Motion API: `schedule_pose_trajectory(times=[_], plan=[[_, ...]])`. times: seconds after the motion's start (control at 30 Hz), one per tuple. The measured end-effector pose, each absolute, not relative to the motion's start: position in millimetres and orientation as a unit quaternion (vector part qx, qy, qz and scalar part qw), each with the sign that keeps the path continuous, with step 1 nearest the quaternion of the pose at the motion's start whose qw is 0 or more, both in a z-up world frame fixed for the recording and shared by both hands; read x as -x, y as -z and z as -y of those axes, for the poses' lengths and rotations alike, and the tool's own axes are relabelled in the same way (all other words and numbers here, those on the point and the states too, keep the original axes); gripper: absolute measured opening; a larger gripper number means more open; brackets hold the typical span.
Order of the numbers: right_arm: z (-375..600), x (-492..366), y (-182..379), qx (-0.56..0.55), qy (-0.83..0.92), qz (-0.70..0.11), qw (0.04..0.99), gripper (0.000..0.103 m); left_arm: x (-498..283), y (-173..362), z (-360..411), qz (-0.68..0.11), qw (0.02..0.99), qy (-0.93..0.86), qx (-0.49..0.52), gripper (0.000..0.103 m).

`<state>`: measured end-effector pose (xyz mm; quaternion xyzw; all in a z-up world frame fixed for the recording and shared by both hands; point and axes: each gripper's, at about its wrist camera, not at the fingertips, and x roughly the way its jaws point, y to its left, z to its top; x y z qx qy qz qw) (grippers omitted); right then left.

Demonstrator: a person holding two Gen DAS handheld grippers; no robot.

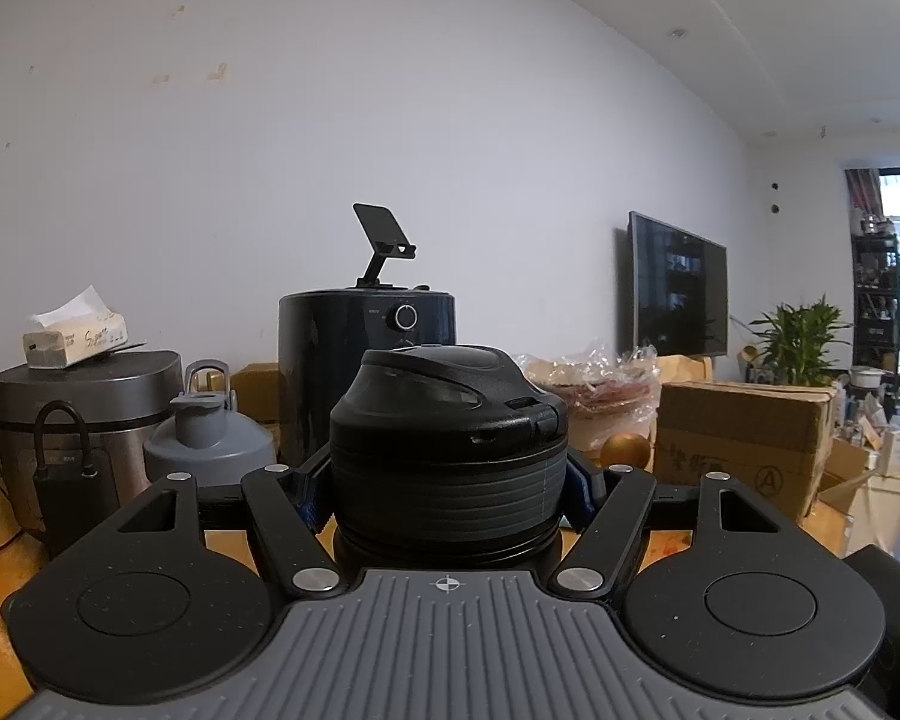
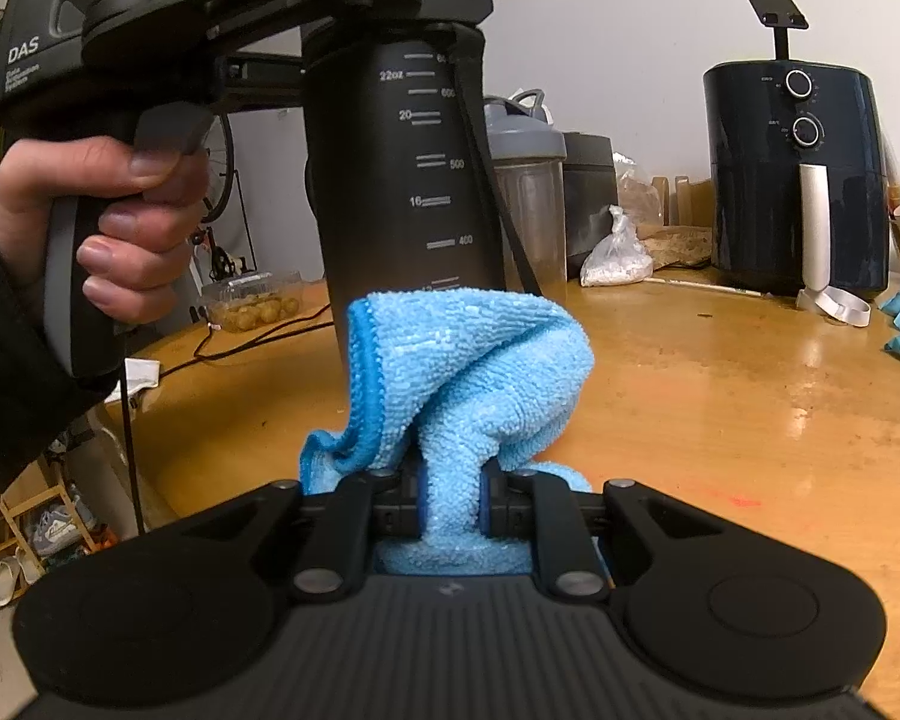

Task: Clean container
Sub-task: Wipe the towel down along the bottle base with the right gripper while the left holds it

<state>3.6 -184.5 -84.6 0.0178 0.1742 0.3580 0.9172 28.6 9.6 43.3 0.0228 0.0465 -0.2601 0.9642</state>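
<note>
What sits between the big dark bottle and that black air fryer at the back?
In the right wrist view, a grey-lidded clear shaker cup, a dark box and a white bag stand between bottle and fryer.

**Layout: worktop, both wrist views**

Black measuring-scale shaker bottle (image 2: 402,180) upright between left gripper (image 1: 447,480) fingers (image 1: 312,498). Blue microfibre cloth (image 2: 468,372) just before it, pinched in right gripper (image 2: 450,507). Dark round air fryer (image 2: 795,180) behind right on wooden worktop (image 2: 720,390); grey-lidded clear shaker (image 2: 525,192) behind bottle.

Black bottle (image 2: 402,180) with pale measuring marks; bright blue cloth (image 2: 468,372) with darker blue edging just before it; glossy amber-brown table (image 2: 720,390) beneath; navy air fryer (image 2: 795,180) behind.
</note>
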Motion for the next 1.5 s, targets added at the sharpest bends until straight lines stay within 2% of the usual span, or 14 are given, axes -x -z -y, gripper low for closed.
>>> schedule_pose_trajectory(times=[0.9, 1.5], plan=[[192, 15, 5, -0.049, -0.349, -0.049, 0.935, 0.009, -29, -45, -8, -0.052, 0.965, 0.258, -0.023, 0.068], [190, 10, 19, -0.038, -0.353, -0.082, 0.931, 0.008, -29, -44, -9, -0.051, 0.965, 0.258, -0.024, 0.068]])
